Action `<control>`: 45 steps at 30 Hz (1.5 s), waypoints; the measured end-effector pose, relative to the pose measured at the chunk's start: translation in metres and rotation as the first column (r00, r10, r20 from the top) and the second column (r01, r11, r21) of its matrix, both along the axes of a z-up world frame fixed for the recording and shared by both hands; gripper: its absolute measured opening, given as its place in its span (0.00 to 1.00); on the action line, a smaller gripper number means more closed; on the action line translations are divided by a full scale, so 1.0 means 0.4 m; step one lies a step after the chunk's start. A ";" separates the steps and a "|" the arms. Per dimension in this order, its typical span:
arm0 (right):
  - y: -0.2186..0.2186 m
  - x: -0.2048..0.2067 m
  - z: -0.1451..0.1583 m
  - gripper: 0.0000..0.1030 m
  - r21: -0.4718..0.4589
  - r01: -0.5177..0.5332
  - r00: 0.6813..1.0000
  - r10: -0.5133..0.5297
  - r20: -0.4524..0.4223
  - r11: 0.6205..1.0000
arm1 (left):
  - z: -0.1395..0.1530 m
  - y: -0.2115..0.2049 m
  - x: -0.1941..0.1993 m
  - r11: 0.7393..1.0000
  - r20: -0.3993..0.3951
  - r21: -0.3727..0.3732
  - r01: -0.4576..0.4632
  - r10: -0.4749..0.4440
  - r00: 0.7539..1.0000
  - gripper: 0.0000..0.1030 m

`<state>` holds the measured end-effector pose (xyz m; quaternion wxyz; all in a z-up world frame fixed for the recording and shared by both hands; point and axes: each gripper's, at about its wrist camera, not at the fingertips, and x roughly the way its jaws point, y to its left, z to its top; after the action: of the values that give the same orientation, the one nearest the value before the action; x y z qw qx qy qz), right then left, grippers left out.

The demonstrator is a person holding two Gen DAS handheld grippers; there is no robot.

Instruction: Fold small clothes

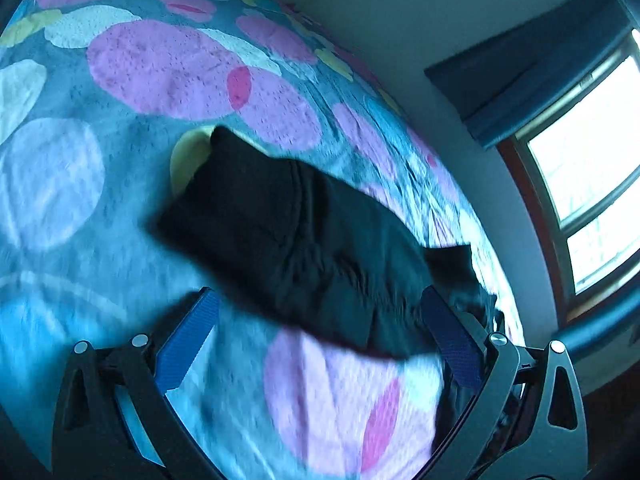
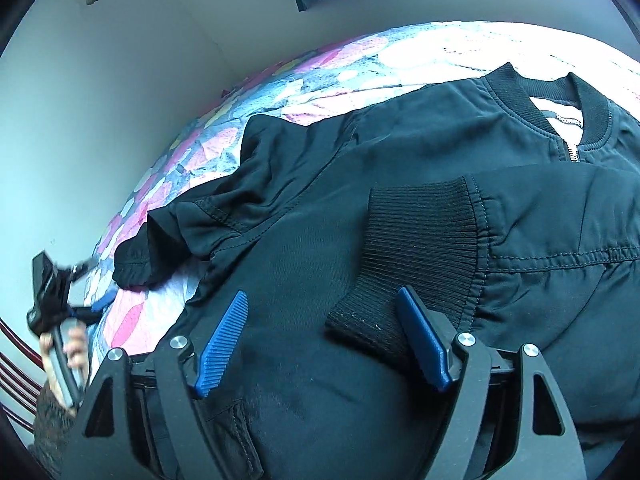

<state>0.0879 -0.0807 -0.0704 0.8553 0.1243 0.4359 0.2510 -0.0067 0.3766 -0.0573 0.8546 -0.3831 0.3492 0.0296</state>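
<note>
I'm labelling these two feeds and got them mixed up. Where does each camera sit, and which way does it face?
Left wrist: on the left gripper, looking down over its open fingers at a black sleeve on the patterned bedspread.
Right wrist: on the right gripper, open over the black jacket, ribbed cuff between; a hand shows at left.
Shared: jacket, bedspread.

Both fisheye views bend hard at the rims with dark vignette corners and a cold blue cast. Left wrist view is motion-smeared: the black fabric sleeve [image 1: 304, 240] ahead of the fingers and the blue bedspread with pink ovals [image 1: 160, 68] are soft, while the window [image 1: 592, 168] far right blows out white. Right wrist view is sharp; the spread [image 2: 460, 48] beyond the black bomber jacket [image 2: 400, 152] clips to glare.
</note>
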 end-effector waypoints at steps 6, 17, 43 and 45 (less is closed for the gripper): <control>-0.001 -0.002 -0.001 0.75 0.007 0.003 1.000 -0.003 0.009 1.000 | -0.014 0.042 0.073 0.999 -0.025 -0.047 -0.009 0.007 1.000 0.98; -0.008 -0.007 -0.002 0.75 0.029 0.013 1.000 -0.014 0.020 0.999 | 0.006 0.050 0.056 0.978 -0.154 0.076 -0.196 0.206 0.967 0.15; -0.251 -0.141 0.112 0.75 0.155 0.144 0.987 -0.153 0.049 0.978 | 0.515 -0.727 0.191 0.743 0.154 0.651 0.151 -0.325 0.933 0.11; -0.297 -0.163 0.122 0.75 0.153 0.172 0.981 -0.183 0.061 0.973 | 0.499 -0.835 0.196 0.719 0.146 0.667 0.198 -0.386 0.911 0.11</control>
<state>0.0225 -0.1997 -0.0217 0.8784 0.2160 0.3713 0.2095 0.0718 0.0424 0.1422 0.9665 -0.0094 0.2527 -0.0434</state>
